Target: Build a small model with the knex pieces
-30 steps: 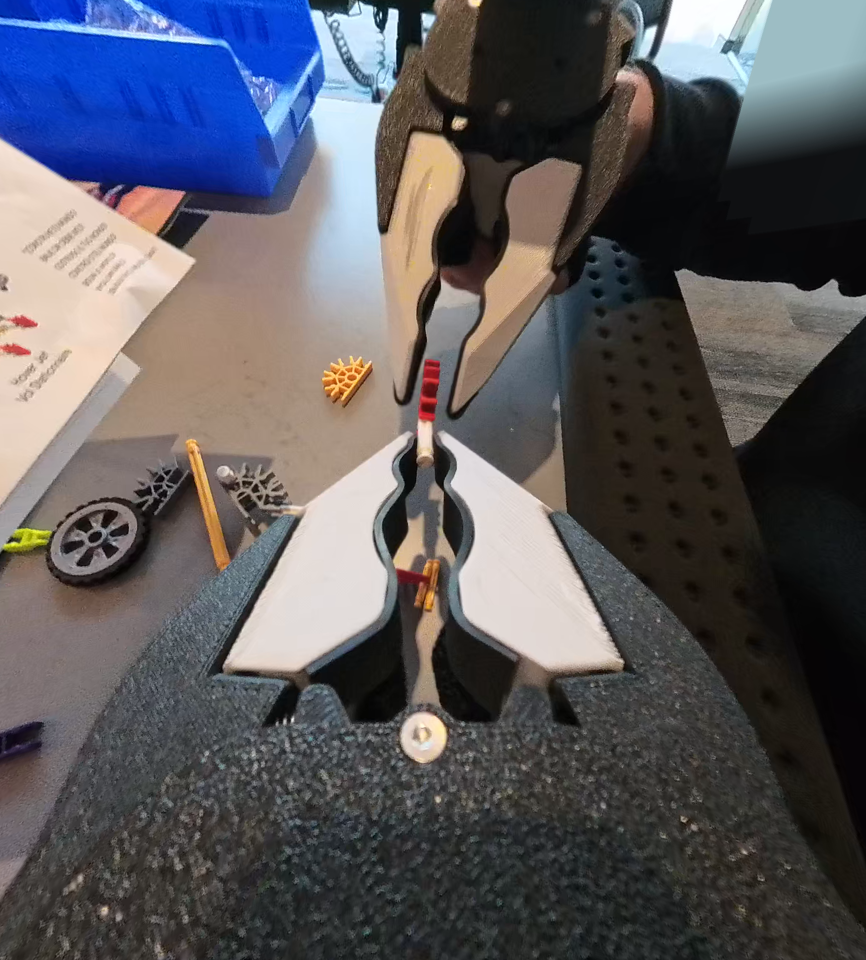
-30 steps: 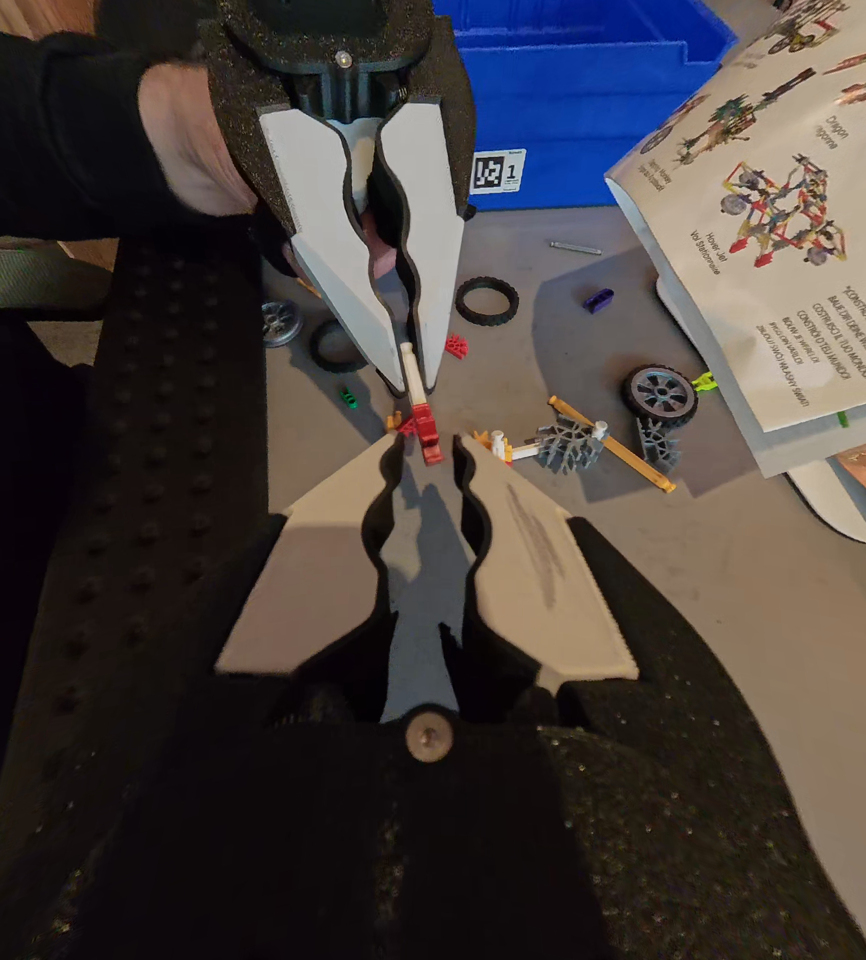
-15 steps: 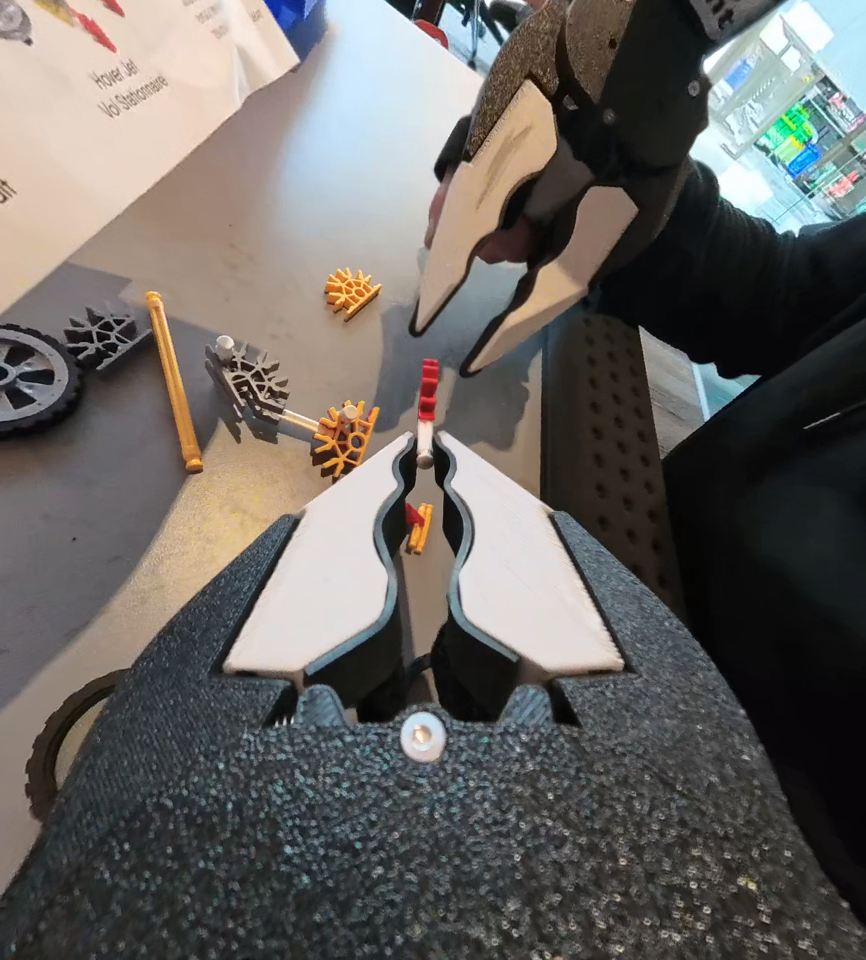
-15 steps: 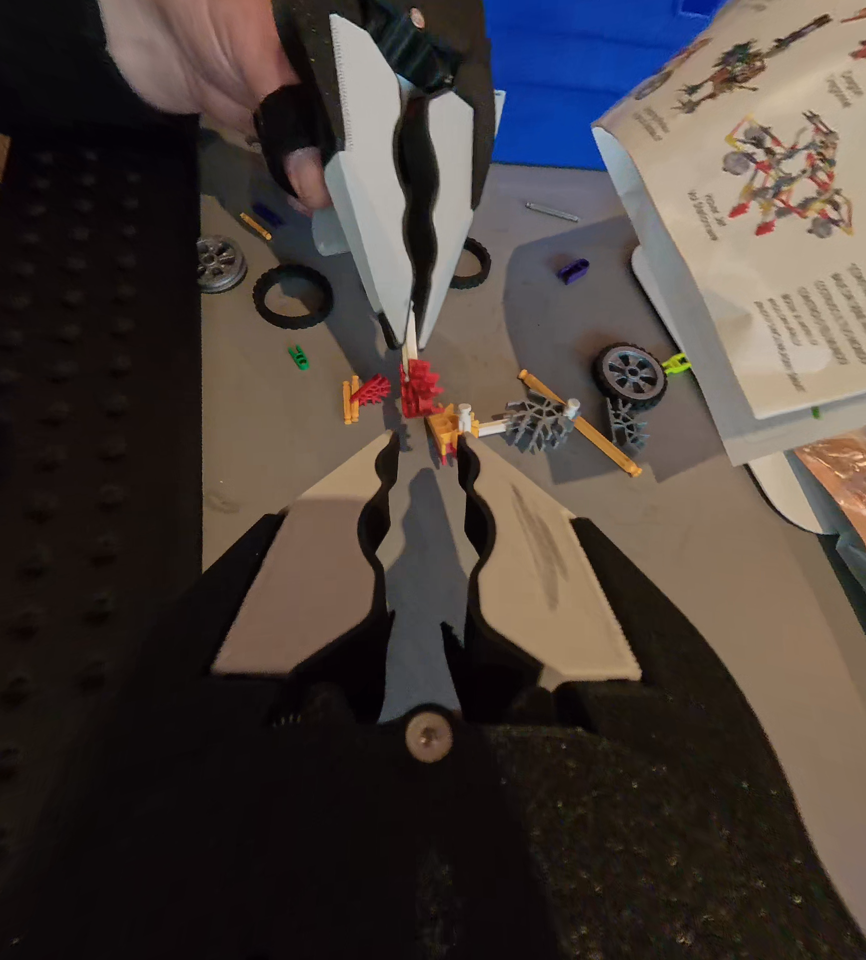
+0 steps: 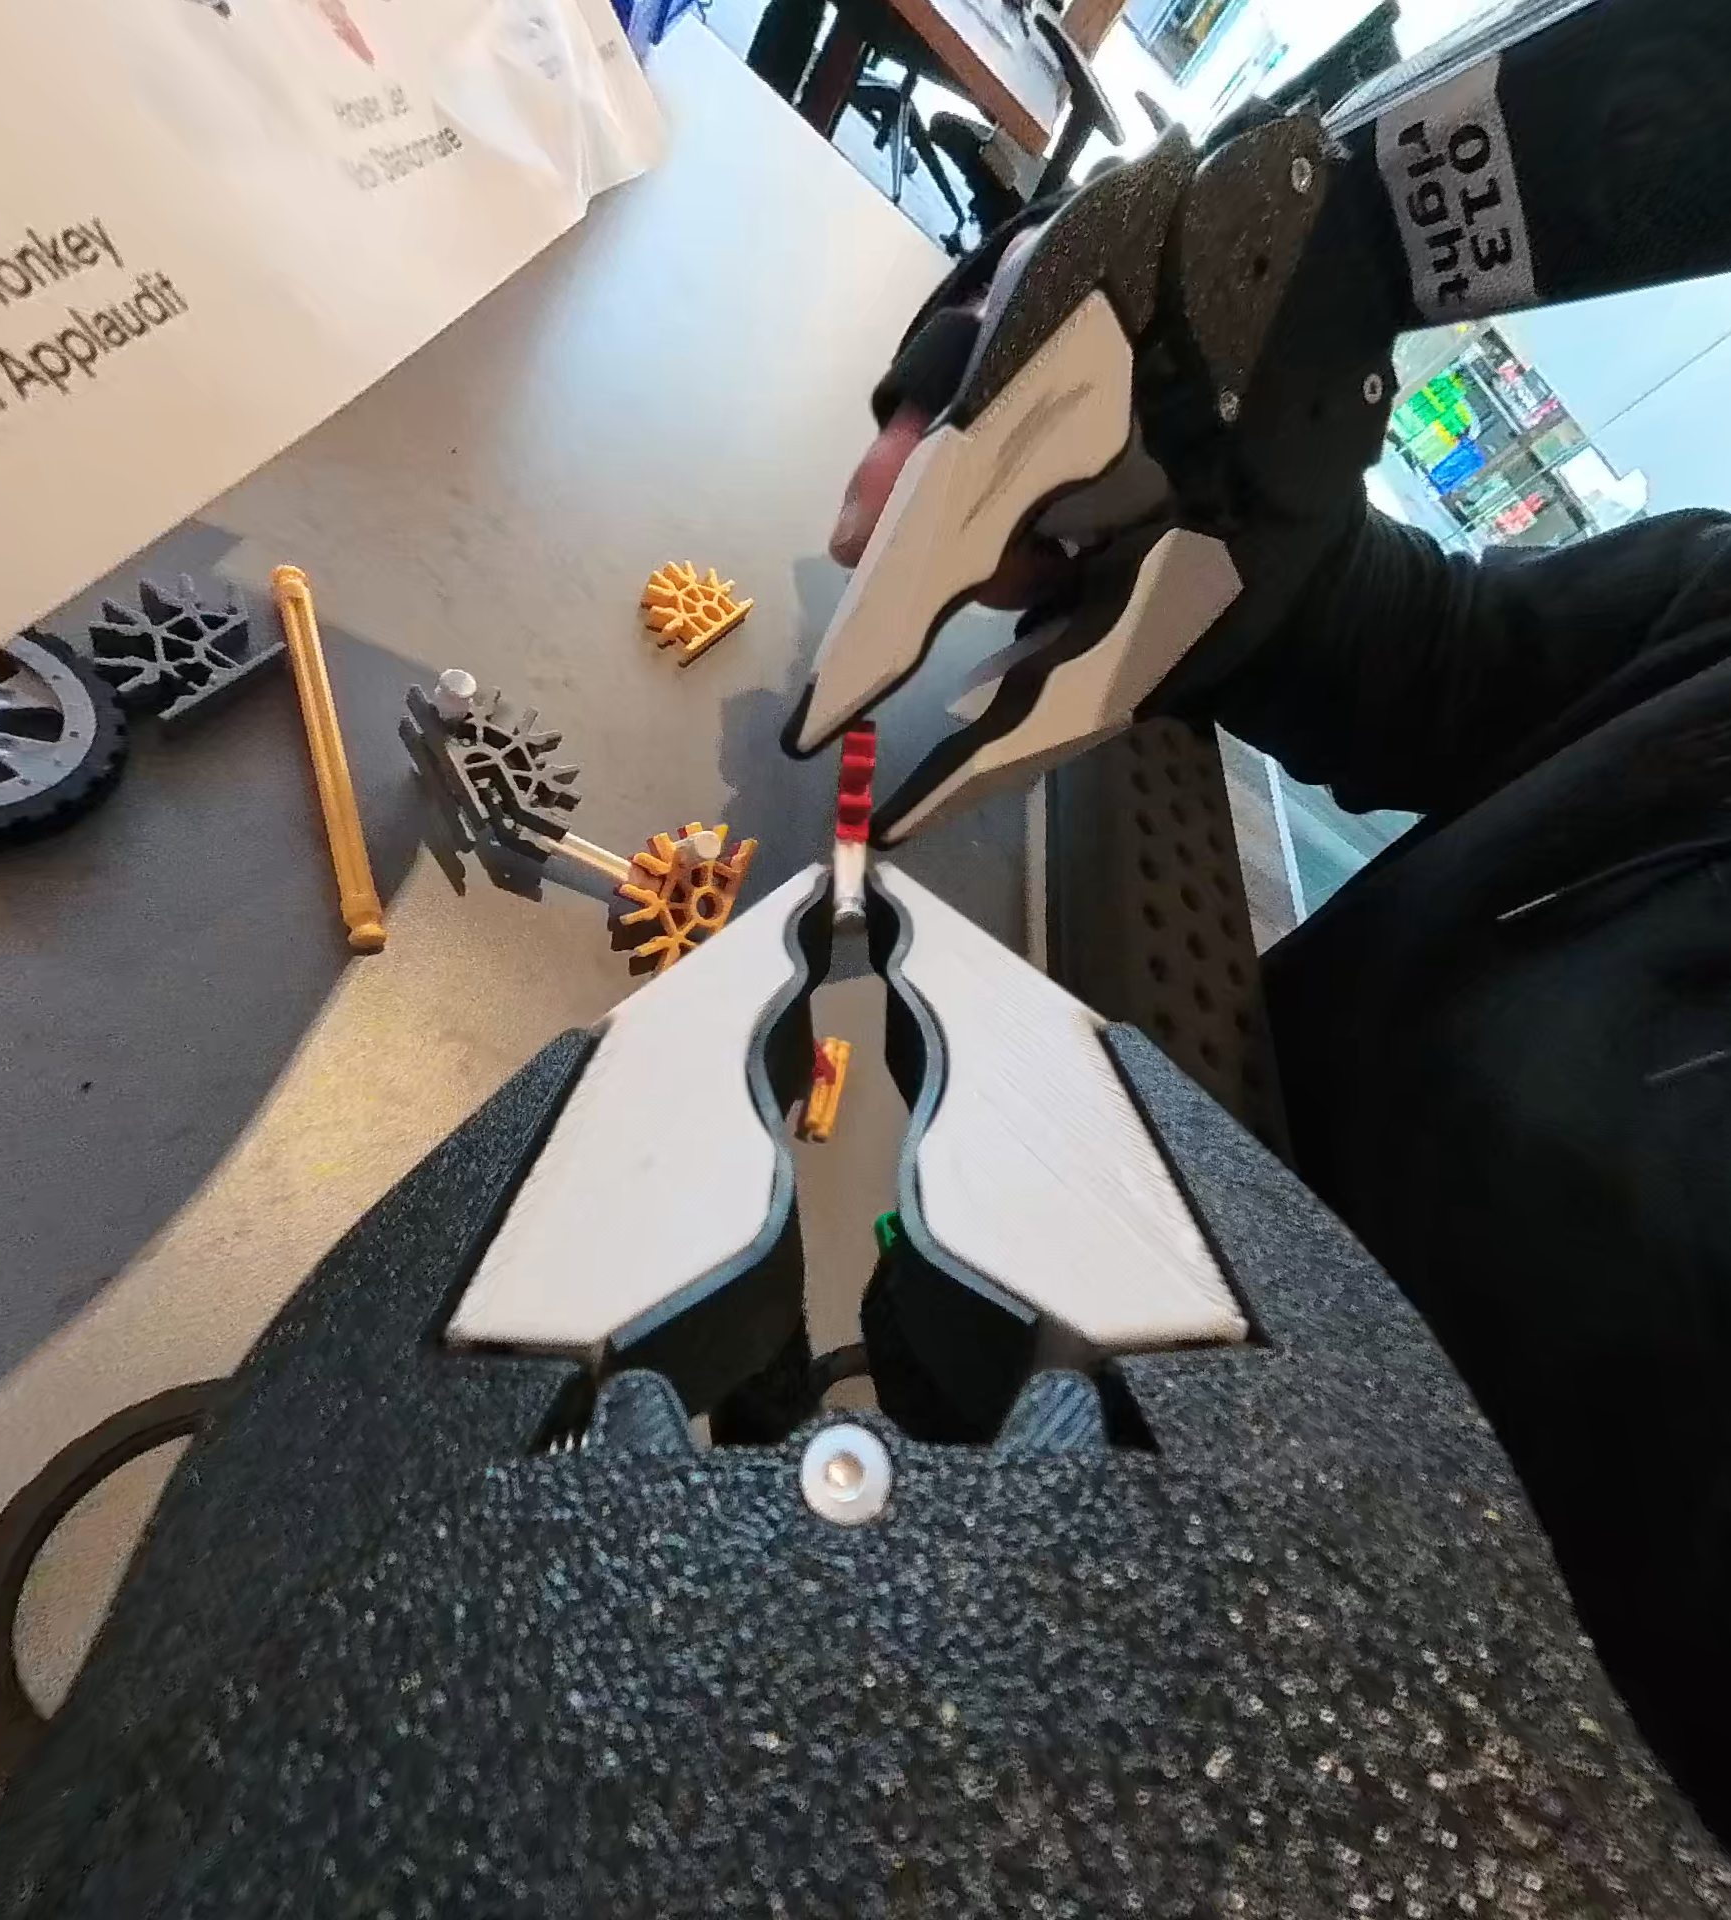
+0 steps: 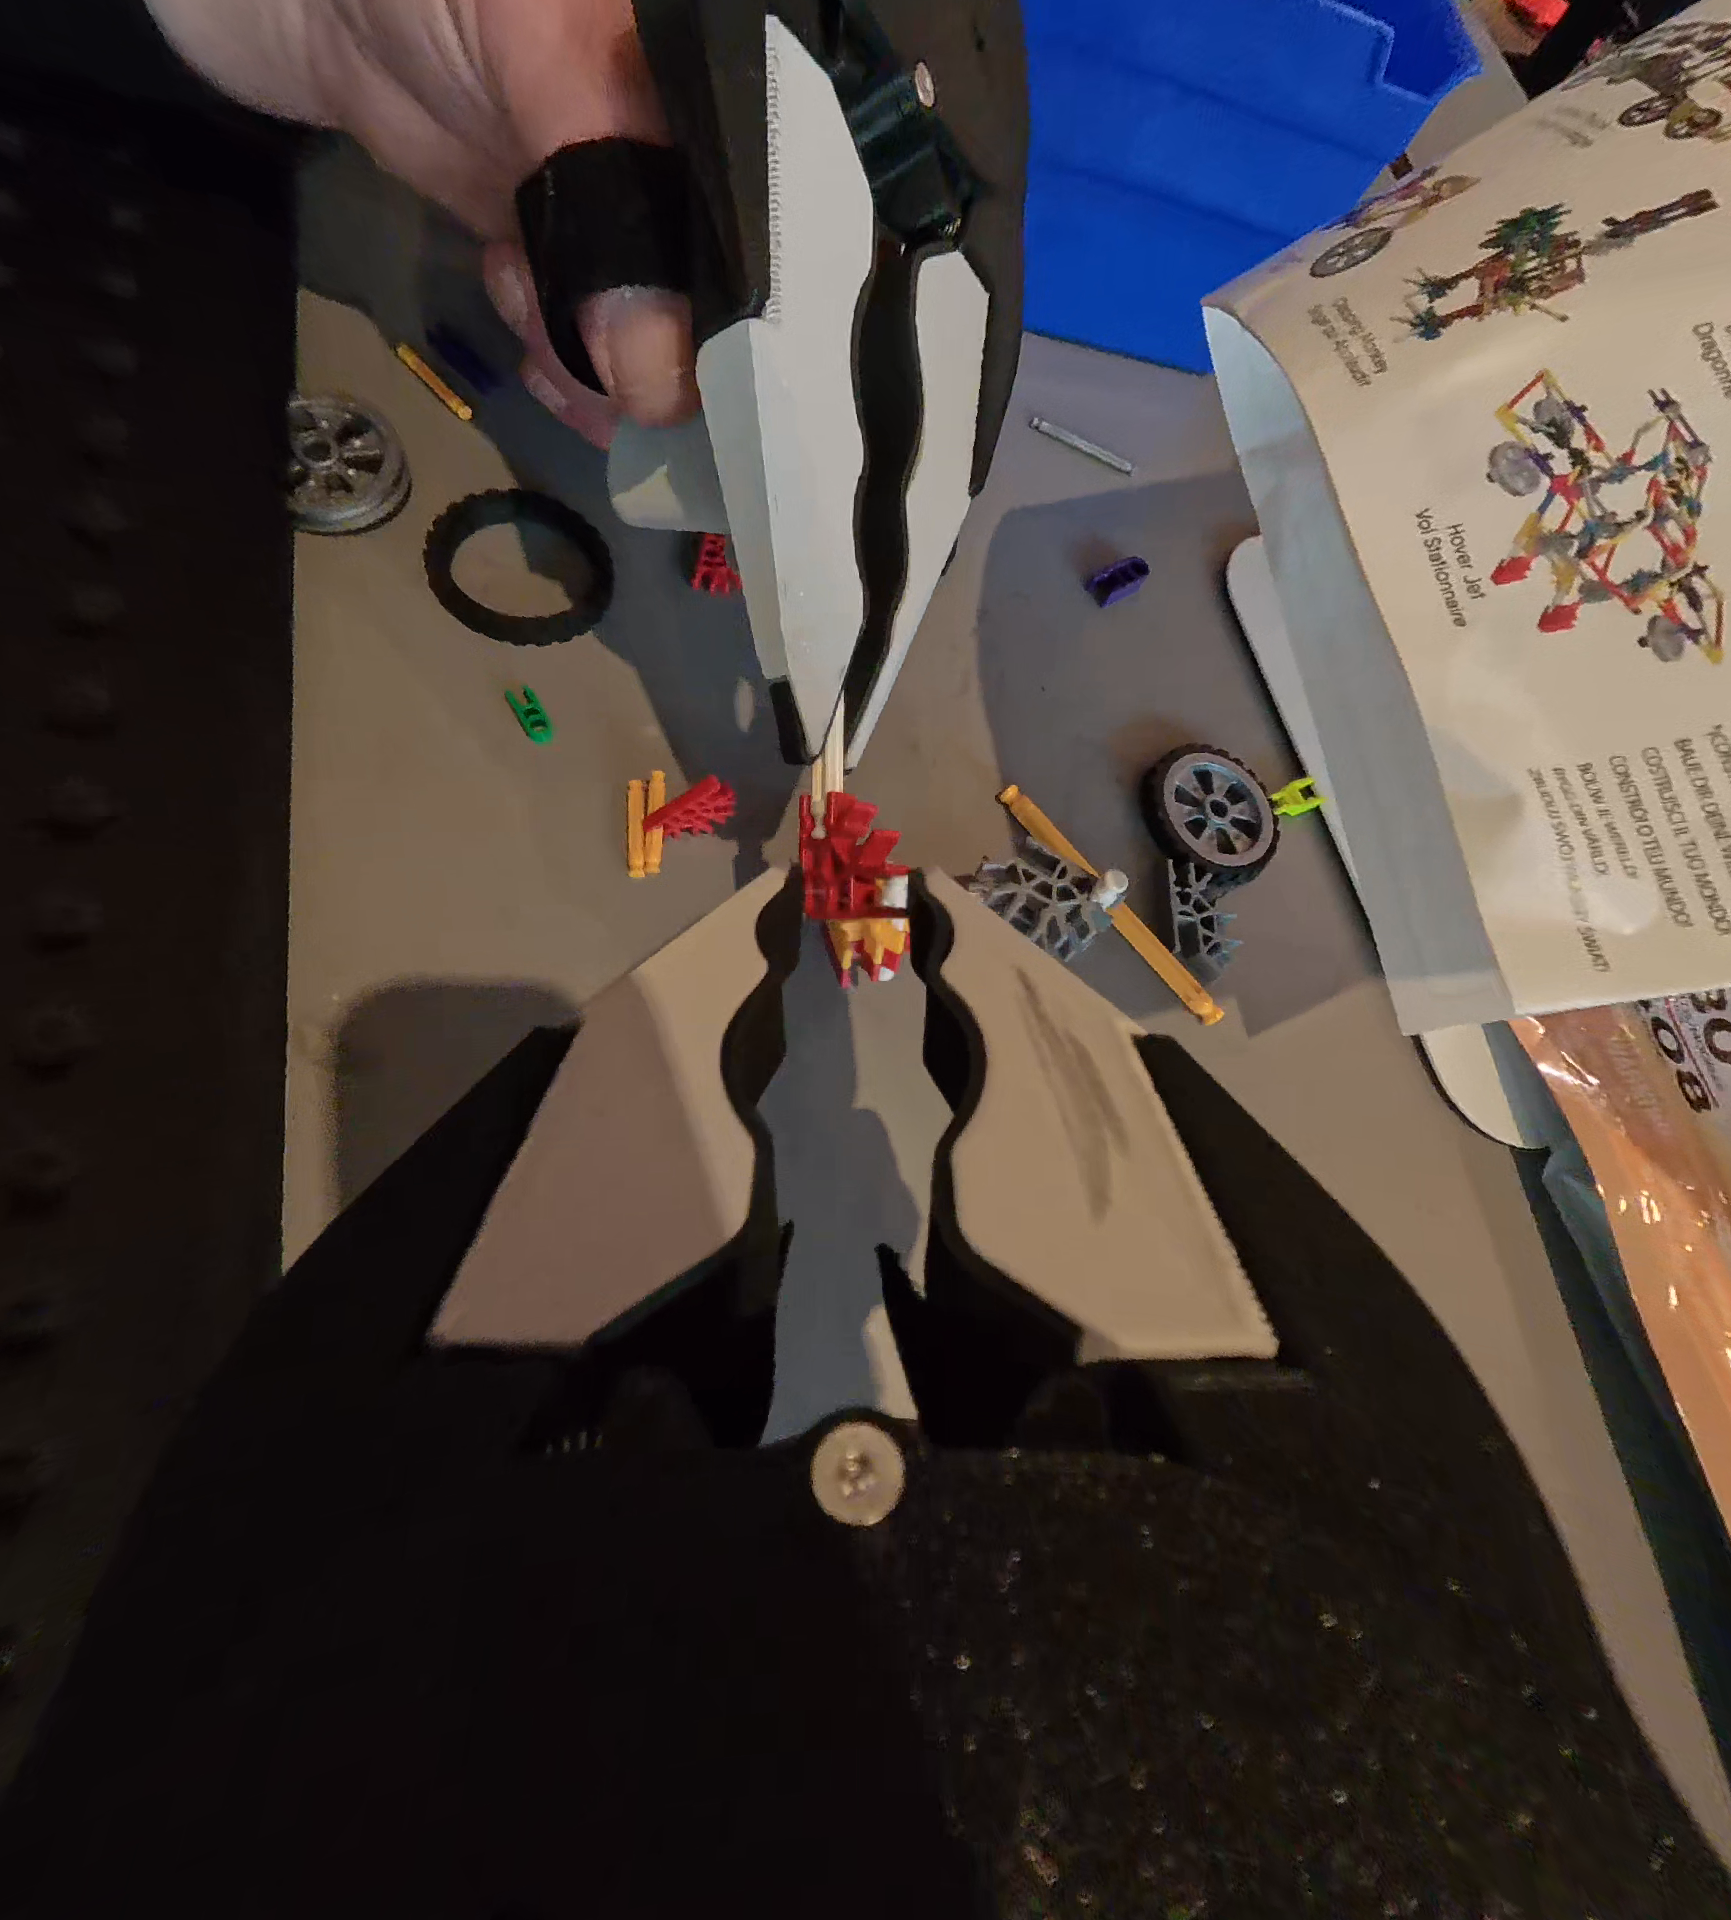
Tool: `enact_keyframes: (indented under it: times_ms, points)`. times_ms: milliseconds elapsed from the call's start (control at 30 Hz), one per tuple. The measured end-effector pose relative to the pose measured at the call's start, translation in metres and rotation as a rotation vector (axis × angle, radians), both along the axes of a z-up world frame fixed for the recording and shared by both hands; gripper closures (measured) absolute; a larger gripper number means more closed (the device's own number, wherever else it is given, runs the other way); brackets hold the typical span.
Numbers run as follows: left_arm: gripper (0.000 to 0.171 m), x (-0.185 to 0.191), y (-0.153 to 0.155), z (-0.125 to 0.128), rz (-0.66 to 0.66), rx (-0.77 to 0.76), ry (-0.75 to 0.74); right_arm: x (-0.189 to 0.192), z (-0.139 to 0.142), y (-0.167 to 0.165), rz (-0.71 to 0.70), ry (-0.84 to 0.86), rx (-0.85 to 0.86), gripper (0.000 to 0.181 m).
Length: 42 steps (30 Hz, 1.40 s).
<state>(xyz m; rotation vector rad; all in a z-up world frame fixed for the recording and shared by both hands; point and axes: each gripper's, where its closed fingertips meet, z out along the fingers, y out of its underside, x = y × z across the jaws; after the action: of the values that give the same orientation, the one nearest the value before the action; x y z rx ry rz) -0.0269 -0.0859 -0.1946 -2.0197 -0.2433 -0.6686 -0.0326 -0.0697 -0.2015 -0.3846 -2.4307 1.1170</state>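
My left gripper [image 5: 848, 896] is shut on a short white rod [image 5: 848, 878] with a red connector [image 5: 856, 779] on its far end, held above the grey table [image 5: 528, 436]. My right gripper [image 6: 858, 896] is open, its tips on either side of that red connector [image 6: 845, 857]. In the left wrist view the right gripper [image 5: 845, 787] straddles the connector from the upper right. In the right wrist view the left gripper [image 6: 819, 748] comes down from above, pinching the white rod [image 6: 828, 774]. A grey and yellow connector assembly [image 5: 622, 852] lies on the table just beneath.
On the table lie a yellow rod [image 5: 326, 758], a yellow connector [image 5: 695, 613], a spoked wheel [image 6: 1214, 810], a black tyre [image 6: 518, 566], a grey hub [image 6: 341, 462] and green [image 6: 528, 715] and purple clips [image 6: 1115, 577]. An instruction sheet [image 6: 1567, 520], a blue bin [image 6: 1204, 156] and a plastic bag [image 6: 1723, 1195] stand alongside. Less than 4 cm separates the two grippers' tips. Left tips and right tips are each some 15 centimetres from the spoked wheel [image 6: 1214, 810].
My right gripper drew back from the red connector, then came back to straddle it. My left gripper kept hold of the rod and swung lower over the parts on the table.
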Motion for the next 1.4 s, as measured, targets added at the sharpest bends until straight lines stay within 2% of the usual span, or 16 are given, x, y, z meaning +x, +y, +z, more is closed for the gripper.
enact_keyframes:
  times_ms: [200, 333, 467, 567, 700, 867, 1000, 1200, 1400]
  points:
    - [0.168, -0.002, 0.0, -0.004, 0.004, -0.009, 0.036, 0.004, 0.0, -0.002, 0.02, -0.083, -0.077, 0.176]
    - [0.168, 0.003, 0.0, 0.0, -0.022, 0.009, 0.122, 0.01, 0.003, -0.002, 0.028, -0.149, -0.158, 0.176]
    - [0.167, 0.012, 0.0, -0.001, -0.051, 0.003, 0.182, 0.019, -0.001, -0.001, 0.044, -0.163, -0.169, 0.176]
    - [0.155, 0.017, 0.002, -0.005, -0.07, -0.012, 0.294, 0.023, -0.008, 0.001, 0.034, -0.197, -0.175, 0.176]
    - [0.149, 0.018, 0.009, -0.007, -0.082, -0.019, 0.519, 0.025, -0.012, 0.007, 0.03, -0.267, -0.203, 0.176]
    - [0.16, 0.018, 0.014, -0.018, -0.127, -0.079, 0.785, 0.025, -0.015, 0.01, 0.03, -0.329, -0.237, 0.176]
    - [0.166, 0.014, 0.016, -0.019, -0.116, -0.083, 0.802, 0.024, -0.015, 0.011, 0.022, -0.353, -0.262, 0.176]
    - [0.16, 0.013, 0.017, -0.019, -0.116, -0.072, 0.815, 0.021, -0.015, 0.013, 0.005, -0.378, -0.286, 0.176]
    - [0.155, 0.01, 0.019, -0.019, -0.136, -0.098, 1.048, 0.019, -0.012, 0.013, -0.008, -0.449, -0.355, 0.176]
